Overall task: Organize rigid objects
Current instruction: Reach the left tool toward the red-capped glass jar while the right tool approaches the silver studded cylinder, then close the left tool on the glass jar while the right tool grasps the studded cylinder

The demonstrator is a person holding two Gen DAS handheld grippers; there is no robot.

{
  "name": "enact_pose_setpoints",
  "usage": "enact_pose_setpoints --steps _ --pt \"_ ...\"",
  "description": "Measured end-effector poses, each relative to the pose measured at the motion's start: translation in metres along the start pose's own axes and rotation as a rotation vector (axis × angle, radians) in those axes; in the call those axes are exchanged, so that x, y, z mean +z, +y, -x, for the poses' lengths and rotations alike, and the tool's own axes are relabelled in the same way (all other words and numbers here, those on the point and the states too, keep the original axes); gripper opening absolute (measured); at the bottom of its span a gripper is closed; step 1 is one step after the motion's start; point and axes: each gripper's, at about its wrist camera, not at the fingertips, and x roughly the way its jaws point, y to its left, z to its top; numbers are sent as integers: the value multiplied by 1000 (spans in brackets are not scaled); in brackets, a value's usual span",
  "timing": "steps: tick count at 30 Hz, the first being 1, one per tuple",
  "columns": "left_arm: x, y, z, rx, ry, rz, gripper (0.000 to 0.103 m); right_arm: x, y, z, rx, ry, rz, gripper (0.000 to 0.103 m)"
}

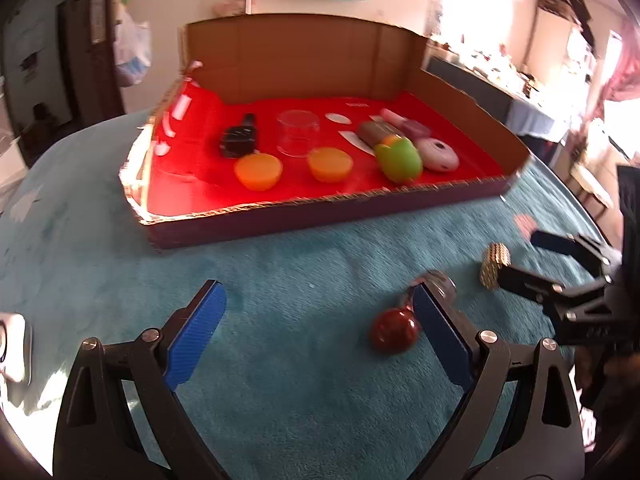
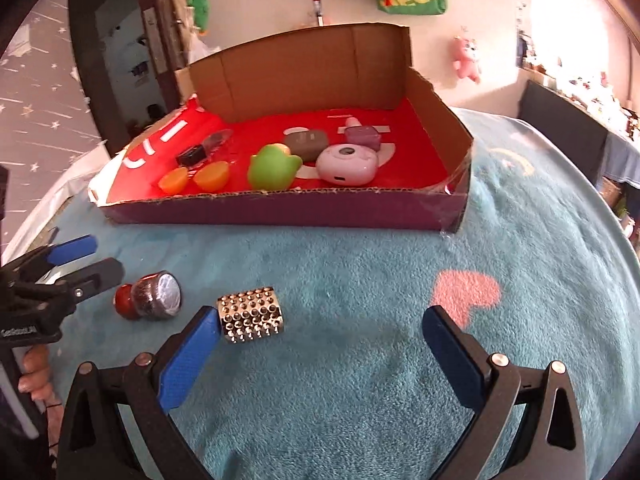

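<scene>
A cardboard box with a red floor holds two orange cups, a clear cup, a green toy, a pink round case, a black item and others. On the teal blanket lie a red-and-silver shaker and a studded metal cylinder. My left gripper is open and empty; its right finger is beside the shaker. My right gripper is open and empty; its left finger is next to the cylinder.
The blanket has a pink heart patch by my right gripper's right finger. A white object lies at the left edge. A dark bench and shelves stand at the right, behind the bed.
</scene>
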Motion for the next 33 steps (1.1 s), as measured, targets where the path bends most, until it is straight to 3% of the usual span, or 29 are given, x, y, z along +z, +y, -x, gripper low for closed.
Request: enact_pose_setpoints --steps 6,13,16,25,30,33 --pt "-6 -13 -3 -59 39 -68 95 2 2 -3 68 19 35 96" --pt "-4 -27 -11 -95 67 -124 79 3 13 -5 111 22 88 90" --pt "-1 -31 -18 -108 78 -133 78 3 15 -6 111 23 100 88" --pt "7 -29 -34 10 81 -116 75 4 12 -7 108 23 83 88" --pt "6 -27 -31 18 76 -106 74 5 15 -7 114 22 86 87" --pt "6 -26 -31 14 77 -92 66 6 21 -9 101 24 102 79"
